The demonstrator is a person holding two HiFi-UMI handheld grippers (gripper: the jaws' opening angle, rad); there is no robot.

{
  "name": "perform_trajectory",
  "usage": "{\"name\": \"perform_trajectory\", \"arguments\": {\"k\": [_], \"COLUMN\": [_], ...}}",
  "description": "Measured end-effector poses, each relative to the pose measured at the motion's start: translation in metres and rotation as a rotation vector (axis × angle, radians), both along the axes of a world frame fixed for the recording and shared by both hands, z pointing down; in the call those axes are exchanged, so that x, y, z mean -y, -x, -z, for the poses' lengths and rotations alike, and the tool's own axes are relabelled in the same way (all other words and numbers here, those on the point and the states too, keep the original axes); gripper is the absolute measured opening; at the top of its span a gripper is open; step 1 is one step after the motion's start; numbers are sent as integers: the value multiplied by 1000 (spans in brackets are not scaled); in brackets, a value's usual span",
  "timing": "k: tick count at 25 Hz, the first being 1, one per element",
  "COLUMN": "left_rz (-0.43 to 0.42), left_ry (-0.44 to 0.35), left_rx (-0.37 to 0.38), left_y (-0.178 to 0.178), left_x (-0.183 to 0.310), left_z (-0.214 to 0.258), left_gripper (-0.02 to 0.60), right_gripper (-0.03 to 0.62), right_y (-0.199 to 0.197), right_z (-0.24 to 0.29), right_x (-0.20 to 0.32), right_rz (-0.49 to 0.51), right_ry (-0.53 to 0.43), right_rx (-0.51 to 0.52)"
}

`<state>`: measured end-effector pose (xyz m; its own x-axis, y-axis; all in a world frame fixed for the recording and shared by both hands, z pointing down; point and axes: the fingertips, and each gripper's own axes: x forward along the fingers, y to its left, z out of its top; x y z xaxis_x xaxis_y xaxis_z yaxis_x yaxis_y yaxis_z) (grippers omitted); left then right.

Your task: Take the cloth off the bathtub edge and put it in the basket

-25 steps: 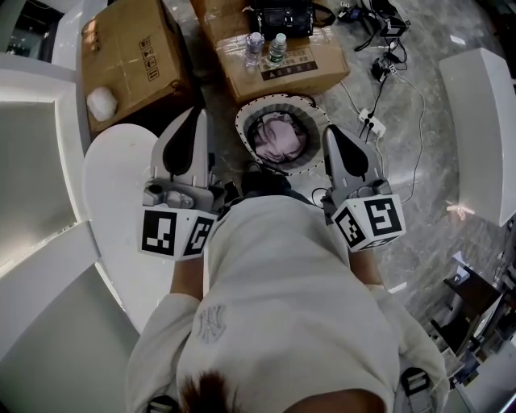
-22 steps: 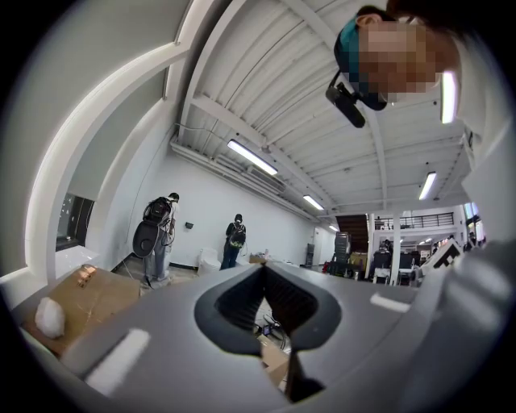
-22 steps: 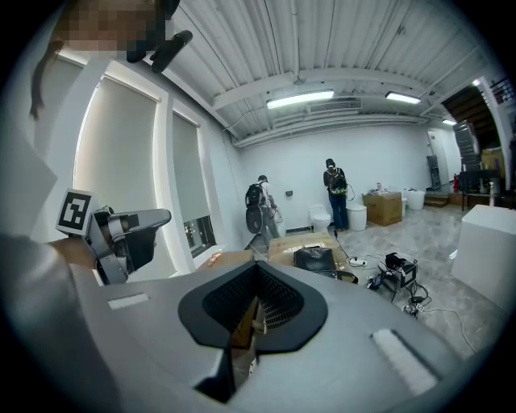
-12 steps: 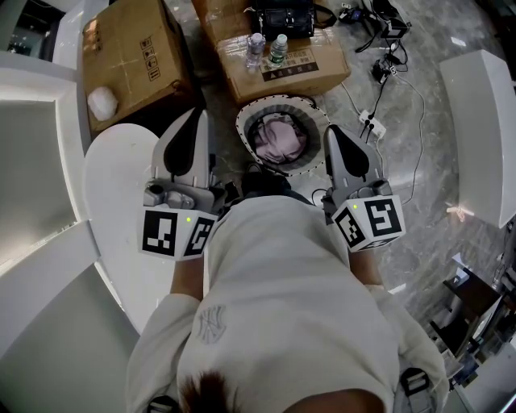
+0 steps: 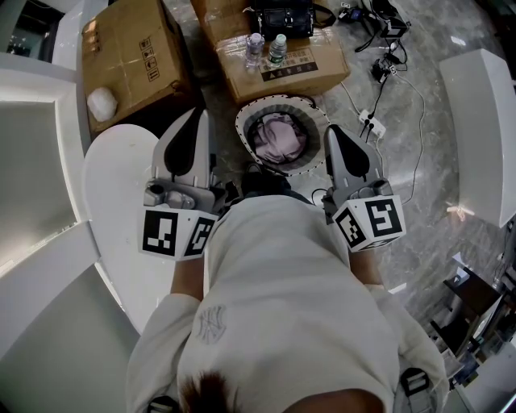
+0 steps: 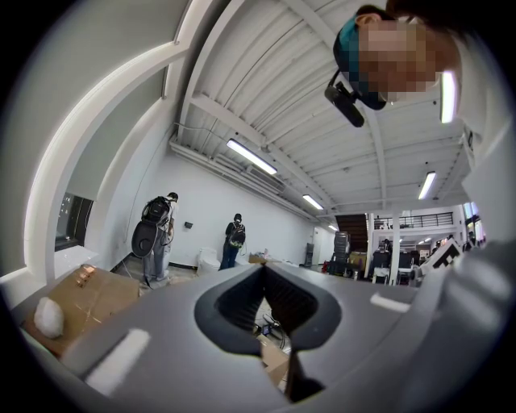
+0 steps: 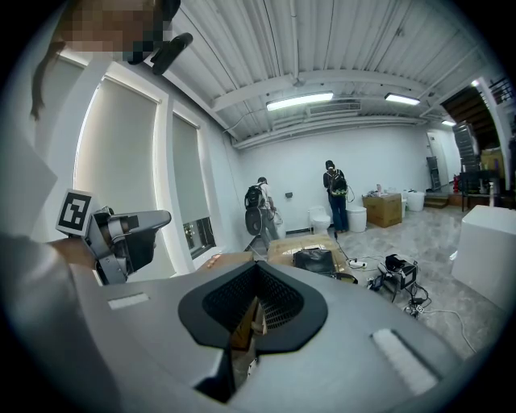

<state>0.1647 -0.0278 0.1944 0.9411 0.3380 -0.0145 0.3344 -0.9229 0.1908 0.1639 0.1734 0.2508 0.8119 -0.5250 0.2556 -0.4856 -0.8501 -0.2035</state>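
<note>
Item, cloth point(image 5: 278, 137): pink, bunched, lying inside the basket point(image 5: 243, 125), clear of the bathtub point(image 5: 109, 210). Item, basket: round, white rim with dark dotted trim, standing on the marbled floor point(image 5: 419, 210) in front of the person point(image 5: 282, 306), between the two gripper tips in the head view. Item, left gripper point(image 5: 196, 115): held level over the bathtub's white rounded end, jaws pressed together, nothing between them. Item, right gripper point(image 5: 330, 133): held just right of the basket, tilted slightly down, jaws likewise pressed together and empty. Item, bathtub: white, at the person's left, its edge bare. Item, cardboard boxes: one large box point(image 5: 133, 56) beyond the bathtub, with a small white bundle point(image 5: 102, 102) on its corner; a second box point(image 5: 286, 64) beyond the basket, carrying two water bottles point(image 5: 266, 48). Item, black bag point(image 5: 284, 18): behind the second box. Item, power strip point(image 5: 371, 123): white, on the floor right of the basket, with trailing cables. Item, white block point(image 5: 484, 121): at far right.
</note>
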Motion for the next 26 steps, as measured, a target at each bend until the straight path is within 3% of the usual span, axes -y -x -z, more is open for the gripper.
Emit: {"name": "perform_trajectory", "arguments": {"k": [26], "left_rz": [-13], "left_ry": [-4], "left_rx": [7], "left_y": [3], "left_x": [-4], "left_z": [-4], "left_gripper": [49], "right_gripper": [-3], "right_y": [4], "right_z": [-4], "right_x": [0], "right_rz": [1], "right_ry": [12], "right_rx": [-2]}}
